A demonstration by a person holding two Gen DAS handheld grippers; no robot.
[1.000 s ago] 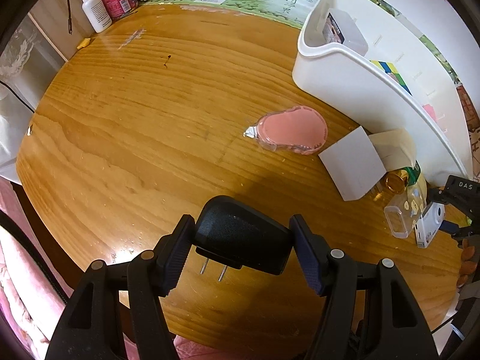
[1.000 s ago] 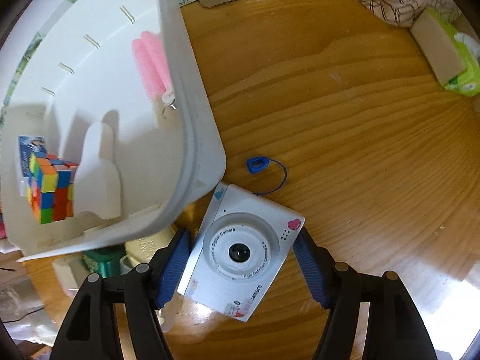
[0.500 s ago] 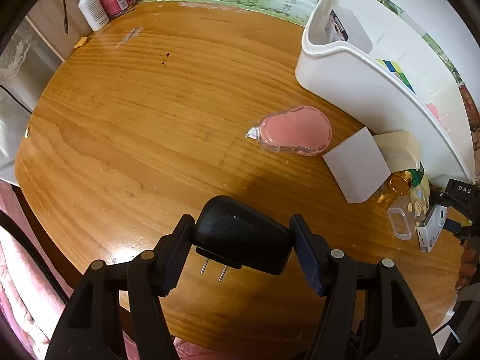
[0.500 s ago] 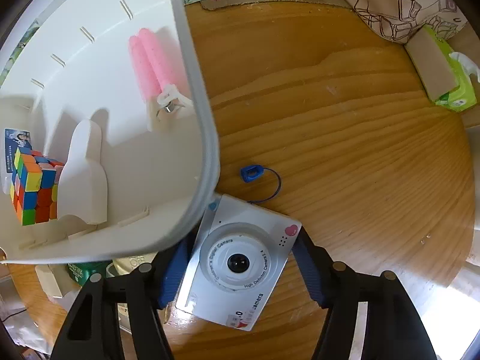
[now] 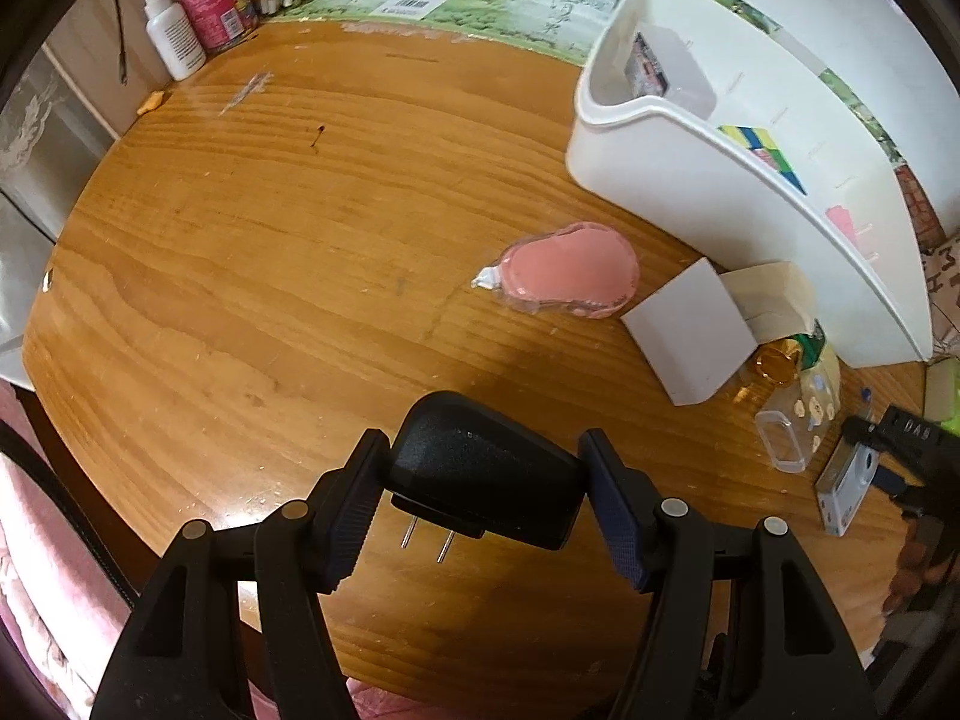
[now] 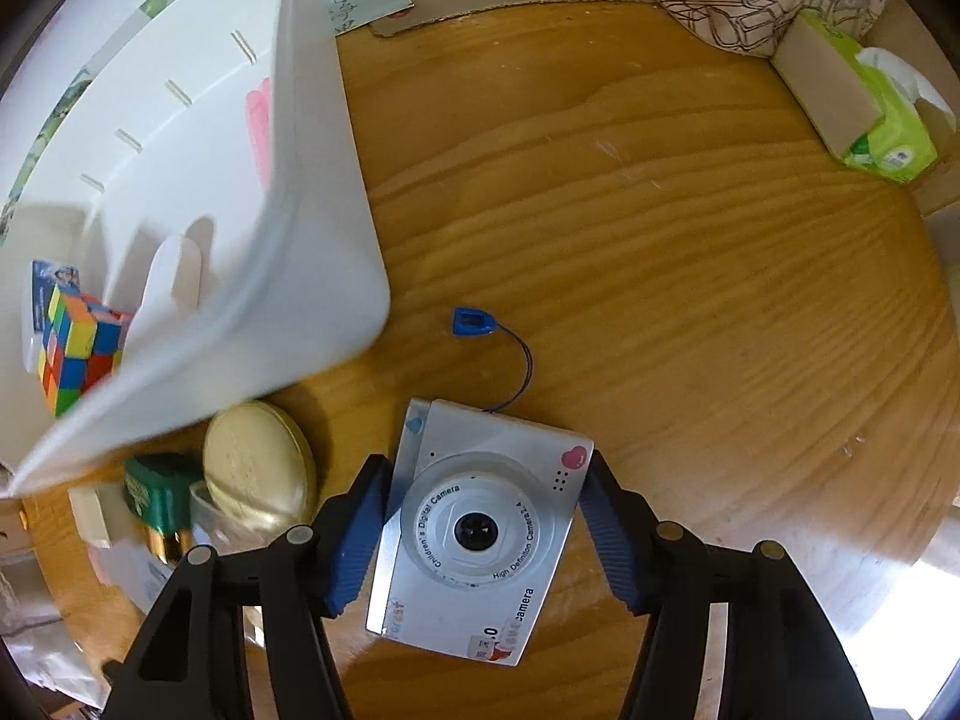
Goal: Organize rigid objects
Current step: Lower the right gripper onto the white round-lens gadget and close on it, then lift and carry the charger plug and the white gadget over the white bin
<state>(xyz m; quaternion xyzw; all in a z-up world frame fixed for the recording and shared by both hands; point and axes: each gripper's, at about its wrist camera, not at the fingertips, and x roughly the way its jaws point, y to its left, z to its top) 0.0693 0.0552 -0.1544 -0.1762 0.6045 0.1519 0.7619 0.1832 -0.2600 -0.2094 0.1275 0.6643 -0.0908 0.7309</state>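
Note:
My left gripper is shut on a black plug adapter, prongs pointing down, held above the wooden table. My right gripper is shut on a silver children's camera with a blue strap tab, just right of the white bin; this gripper and camera also show at the right edge of the left wrist view. The white bin holds a colour cube, a pink item and a clear box.
A pink tape dispenser, a white card, a clear small container and a gold-lidded jar lie beside the bin. Bottles and cans stand at the far left. A green tissue pack lies far right.
The right gripper with the camera has moved back and down from the bin's rim, so the bin now looks farther and tilted. The left gripper holds still with the adapter.

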